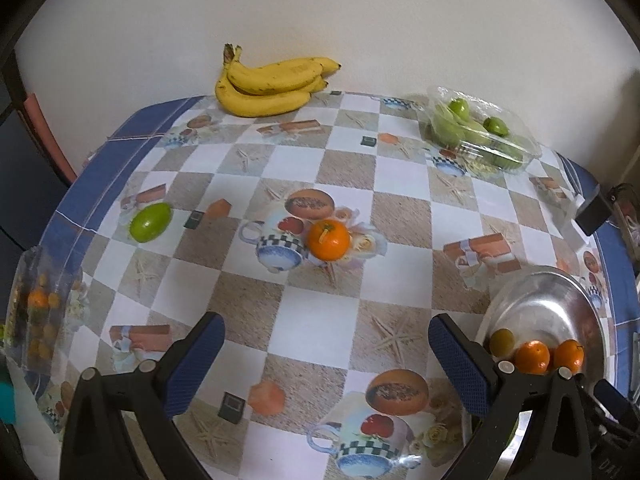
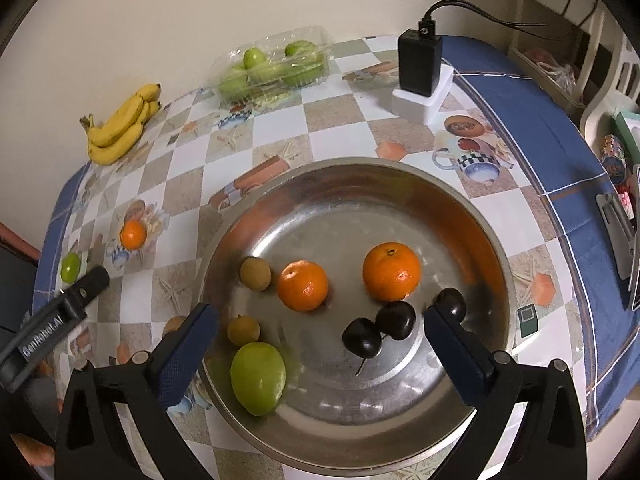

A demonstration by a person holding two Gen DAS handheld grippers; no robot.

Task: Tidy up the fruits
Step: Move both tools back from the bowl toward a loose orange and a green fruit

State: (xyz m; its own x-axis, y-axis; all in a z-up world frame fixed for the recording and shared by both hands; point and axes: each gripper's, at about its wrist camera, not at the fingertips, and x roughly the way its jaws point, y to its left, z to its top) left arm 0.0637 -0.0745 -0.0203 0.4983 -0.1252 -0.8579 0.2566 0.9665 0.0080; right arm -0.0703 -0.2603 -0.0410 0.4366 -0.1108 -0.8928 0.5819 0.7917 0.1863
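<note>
White lettering "GenRobot.AI" runs along the side of the left tongs in the right wrist view.

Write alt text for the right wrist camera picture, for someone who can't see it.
The open right claw hangs over a round metal bowl holding two oranges, three dark plums, a green mango and two small brownish fruits. Yellow bananas lie on the checked tablecloth behind.

third dark fruit partly behind right finger pad, steel bowl cut by left view's edge, clear bag at far left blurred, contents unclear
</note>
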